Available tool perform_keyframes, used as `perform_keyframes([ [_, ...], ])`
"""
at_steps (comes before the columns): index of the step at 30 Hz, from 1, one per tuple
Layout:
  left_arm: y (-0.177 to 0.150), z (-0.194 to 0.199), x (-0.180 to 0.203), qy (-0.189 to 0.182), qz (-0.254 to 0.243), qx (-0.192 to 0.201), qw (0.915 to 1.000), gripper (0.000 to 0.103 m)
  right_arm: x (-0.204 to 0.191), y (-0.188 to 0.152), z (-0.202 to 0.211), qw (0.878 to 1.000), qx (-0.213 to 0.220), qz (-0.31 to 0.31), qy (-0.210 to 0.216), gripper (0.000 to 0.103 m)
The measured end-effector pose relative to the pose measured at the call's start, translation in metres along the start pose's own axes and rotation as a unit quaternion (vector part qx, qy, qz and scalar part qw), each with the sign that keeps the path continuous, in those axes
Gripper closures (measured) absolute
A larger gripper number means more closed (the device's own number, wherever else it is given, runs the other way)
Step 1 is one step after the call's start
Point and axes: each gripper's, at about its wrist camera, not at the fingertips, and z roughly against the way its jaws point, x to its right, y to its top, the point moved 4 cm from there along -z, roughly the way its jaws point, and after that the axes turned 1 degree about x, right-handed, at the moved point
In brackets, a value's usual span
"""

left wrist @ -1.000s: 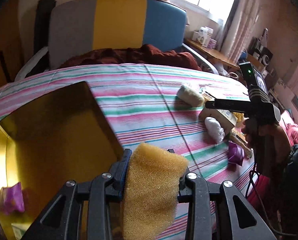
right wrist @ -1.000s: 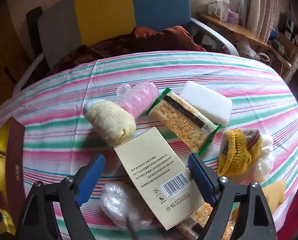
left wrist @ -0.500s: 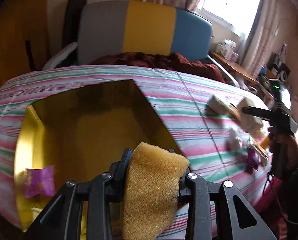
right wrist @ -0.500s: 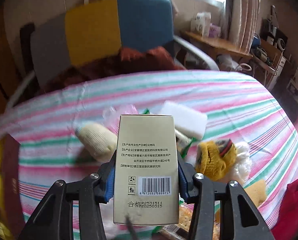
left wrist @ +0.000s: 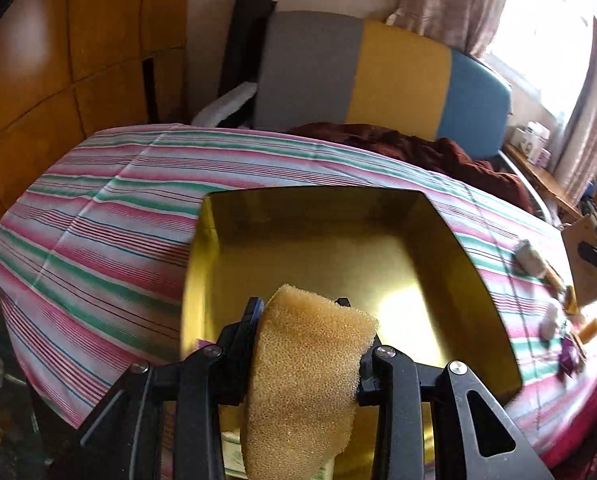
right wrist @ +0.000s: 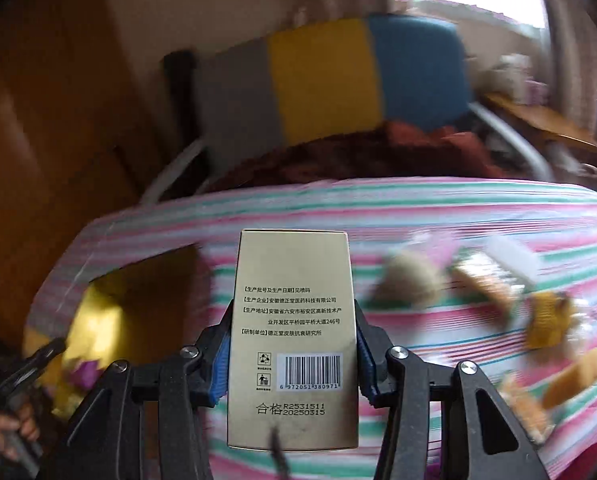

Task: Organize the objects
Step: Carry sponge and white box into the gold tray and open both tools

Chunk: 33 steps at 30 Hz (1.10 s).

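- Striped pink, green and white tablecloth (left wrist: 110, 216) covers the table, with a grey, yellow and blue padded chair back (left wrist: 378, 80) behind it and a dark red cloth (left wrist: 410, 148) bunched at the far edge.
- On the cloth sits a shallow gold-lined rectangular box (left wrist: 338, 240), its shiny floor mostly bare; in the right wrist view it lies at the left, blurred.
- Over the near part of that box, the left gripper (left wrist: 304, 344) has its fingers pressed into both sides of a porous yellow-orange sponge block (left wrist: 302, 376), which is squeezed between them.
- Far right in the left wrist view, small blurred items (left wrist: 554, 312) lie scattered on the cloth, well apart from the box.
- The right gripper (right wrist: 292, 356) has its blue-padded fingers closed against the sides of a tall beige cardboard carton with a printed barcode (right wrist: 292, 320), held upright above the table.
- Right of the carton, blurred packets and a yellow knitted item (right wrist: 546, 320) lie on the cloth.
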Motion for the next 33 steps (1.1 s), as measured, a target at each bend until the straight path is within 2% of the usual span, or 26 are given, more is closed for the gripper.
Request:
perform_keyframes([
  [3, 0.007, -0.007, -0.008, 0.012, -0.005, 0.002, 0.9999, 0.065, -0.048, -0.01, -0.025, 0.998, -0.044, 0.012, 0.054, 0.053],
  [5, 0.013, -0.012, -0.014, 0.018, -0.009, 0.003, 0.9998, 0.065, -0.073, -0.014, -0.042, 0.996, -0.065, 0.022, 0.065, 0.053],
  [6, 0.016, -0.014, -0.016, 0.021, -0.008, 0.005, 0.9997, 0.062, -0.091, -0.017, -0.052, 0.995, -0.075, 0.029, 0.064, 0.053],
  [7, 0.017, -0.014, -0.018, 0.023, -0.007, 0.007, 0.9997, 0.054, -0.102, -0.018, -0.061, 0.994, -0.082, 0.029, 0.069, 0.053],
  [8, 0.02, -0.015, -0.022, 0.024, -0.002, 0.01, 0.9997, 0.044, -0.111, -0.018, -0.068, 0.993, -0.086, 0.023, 0.077, 0.051],
  [9, 0.022, -0.014, -0.025, 0.026, 0.003, 0.014, 0.9996, 0.042, -0.124, -0.016, -0.076, 0.992, -0.086, 0.009, 0.091, 0.051],
  [13, 0.029, -0.007, -0.036, 0.034, 0.023, 0.03, 0.9987, 0.034, -0.152, -0.016, -0.092, 0.99, -0.089, 0.006, 0.11, 0.043],
  [15, 0.03, -0.001, -0.043, 0.037, 0.031, 0.04, 0.998, 0.034, -0.16, -0.02, -0.092, 0.989, -0.088, 0.017, 0.117, 0.042],
  [23, 0.011, 0.016, -0.051, 0.056, 0.052, 0.052, 0.9957, 0.031, -0.159, -0.053, -0.08, 0.989, -0.097, 0.07, 0.088, 0.041],
  [28, -0.002, 0.025, -0.038, 0.068, 0.049, 0.06, 0.9947, 0.027, -0.164, -0.061, -0.065, 0.99, -0.066, 0.108, 0.064, 0.036],
  [33, -0.012, 0.036, -0.017, 0.079, 0.02, 0.072, 0.9941, 0.026, -0.157, -0.058, -0.048, 0.991, -0.028, 0.122, 0.04, 0.028],
])
